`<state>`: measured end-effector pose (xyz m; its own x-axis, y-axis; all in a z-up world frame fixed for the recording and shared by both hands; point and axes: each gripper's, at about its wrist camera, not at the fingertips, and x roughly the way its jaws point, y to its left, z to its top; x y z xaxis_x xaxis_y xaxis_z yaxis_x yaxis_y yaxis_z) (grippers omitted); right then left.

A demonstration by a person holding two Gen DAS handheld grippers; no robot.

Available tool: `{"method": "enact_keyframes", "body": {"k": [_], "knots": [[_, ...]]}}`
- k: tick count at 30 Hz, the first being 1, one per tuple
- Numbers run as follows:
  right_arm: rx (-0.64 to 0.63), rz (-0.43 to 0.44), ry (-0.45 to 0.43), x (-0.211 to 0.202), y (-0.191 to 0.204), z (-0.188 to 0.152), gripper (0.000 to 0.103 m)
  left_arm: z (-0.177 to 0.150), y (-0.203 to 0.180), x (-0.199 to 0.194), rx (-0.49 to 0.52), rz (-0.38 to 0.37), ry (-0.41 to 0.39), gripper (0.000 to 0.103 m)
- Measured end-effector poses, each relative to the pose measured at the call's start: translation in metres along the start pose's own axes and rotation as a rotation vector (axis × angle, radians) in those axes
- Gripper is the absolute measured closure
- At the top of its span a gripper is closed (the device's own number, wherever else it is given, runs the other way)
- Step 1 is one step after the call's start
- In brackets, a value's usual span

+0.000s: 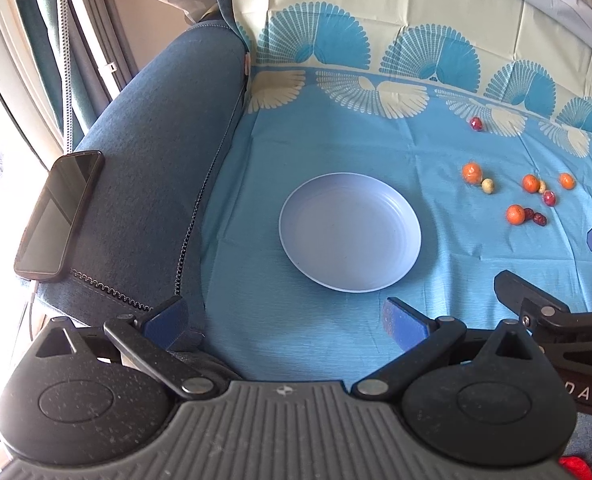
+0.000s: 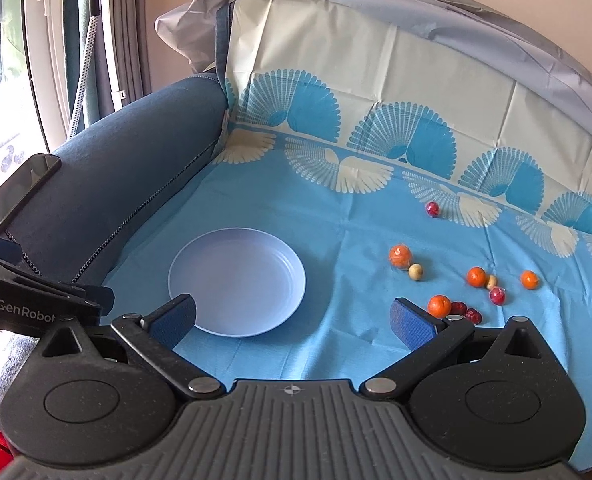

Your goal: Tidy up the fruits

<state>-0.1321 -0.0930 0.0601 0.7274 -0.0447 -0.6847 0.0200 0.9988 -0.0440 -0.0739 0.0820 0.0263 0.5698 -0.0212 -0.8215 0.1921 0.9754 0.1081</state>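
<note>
A pale blue plate (image 1: 350, 276) (image 2: 235, 320) lies empty on the blue cloth. To its right lie several small fruits: oranges (image 1: 515, 215) (image 2: 439, 305), dark red dates (image 1: 540, 219) (image 2: 472, 315), pale round ones (image 1: 488, 186) (image 2: 416, 271) and red wrapped ones (image 1: 476, 123) (image 2: 432, 209). My left gripper (image 1: 285, 318) is open and empty, hovering just in front of the plate. My right gripper (image 2: 293, 318) is open and empty, its left finger over the plate's near rim, its right finger beside the nearest orange.
A blue sofa arm (image 1: 151, 160) (image 2: 107, 168) rises left of the cloth, with a black phone (image 1: 59, 216) (image 2: 15, 190) lying on it. The patterned cloth (image 1: 376, 148) runs up the sofa back. A window and curtains are at far left.
</note>
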Motion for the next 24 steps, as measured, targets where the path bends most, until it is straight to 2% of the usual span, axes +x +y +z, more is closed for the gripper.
{"method": "enact_keyframes", "body": {"k": [24], "knots": [[-0.006,0.005,0.027,0.011,0.005,-0.002,0.001,0.001,0.009,0.007,0.001,0.014,0.006,0.000]]}}
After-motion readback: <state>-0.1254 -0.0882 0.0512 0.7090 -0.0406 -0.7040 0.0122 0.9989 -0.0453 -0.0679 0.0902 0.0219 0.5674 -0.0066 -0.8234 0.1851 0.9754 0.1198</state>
